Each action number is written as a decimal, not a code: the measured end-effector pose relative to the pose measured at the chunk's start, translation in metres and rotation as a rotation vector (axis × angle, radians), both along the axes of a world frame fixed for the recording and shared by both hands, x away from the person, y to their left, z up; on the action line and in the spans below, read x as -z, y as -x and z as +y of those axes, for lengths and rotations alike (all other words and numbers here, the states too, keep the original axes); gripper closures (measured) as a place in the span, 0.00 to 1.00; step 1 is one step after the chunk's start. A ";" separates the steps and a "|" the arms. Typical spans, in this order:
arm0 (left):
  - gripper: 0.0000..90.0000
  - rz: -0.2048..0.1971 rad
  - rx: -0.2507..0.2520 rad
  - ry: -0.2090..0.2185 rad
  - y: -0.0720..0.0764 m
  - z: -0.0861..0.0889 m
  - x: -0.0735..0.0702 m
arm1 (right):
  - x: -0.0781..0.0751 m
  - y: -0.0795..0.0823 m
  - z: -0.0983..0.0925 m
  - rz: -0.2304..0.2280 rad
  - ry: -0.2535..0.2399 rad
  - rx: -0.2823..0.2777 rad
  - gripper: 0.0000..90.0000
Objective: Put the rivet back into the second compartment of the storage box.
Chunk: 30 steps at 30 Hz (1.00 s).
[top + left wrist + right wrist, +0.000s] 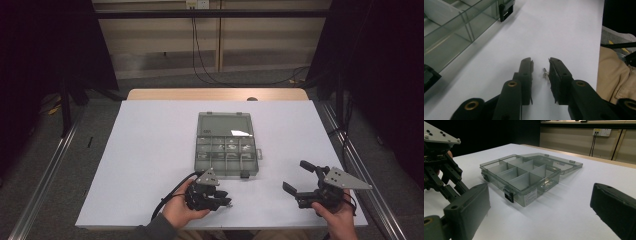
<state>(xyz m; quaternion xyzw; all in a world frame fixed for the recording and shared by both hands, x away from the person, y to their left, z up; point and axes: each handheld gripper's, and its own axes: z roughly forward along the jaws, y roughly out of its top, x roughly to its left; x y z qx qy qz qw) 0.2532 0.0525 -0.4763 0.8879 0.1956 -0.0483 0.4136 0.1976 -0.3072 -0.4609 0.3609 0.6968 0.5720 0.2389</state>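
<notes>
My left gripper (216,199) sits low over the near part of the white-topped bench (150,150), just on the near side of the clear grey plastic compartment box (226,145). In the left gripper view its fingers (526,75) stand a narrow gap apart, with a small silver metal screw (545,73) lying on the bench between them, close against the inner face of the right-hand finger. I cannot tell whether that finger is touching the screw; the other one is clearly off it, so nothing is clamped.

The box lies in the middle of the bench with its hinged lid (224,124) folded flat toward the far side. Its dividers split the tray into two rows of compartments, and black latches (509,194) hang on its near wall. In the left gripper view a corner of the box (461,27) is to the far left of the screw, well apart from it.

My right gripper (306,182) rests near the right-hand near corner of the bench, fingers (469,207) wide apart with nothing between them, pointed toward the box.
</notes>
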 end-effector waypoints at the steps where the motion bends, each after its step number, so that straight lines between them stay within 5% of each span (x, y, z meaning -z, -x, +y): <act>1: 0.81 0.000 0.001 0.000 0.000 0.000 0.000 | 0.000 0.000 0.000 0.000 0.000 0.000 0.03; 30: 0.94 0.007 0.022 -0.036 0.000 -0.003 0.004 | 0.000 0.000 0.000 -0.001 0.001 -0.002 0.03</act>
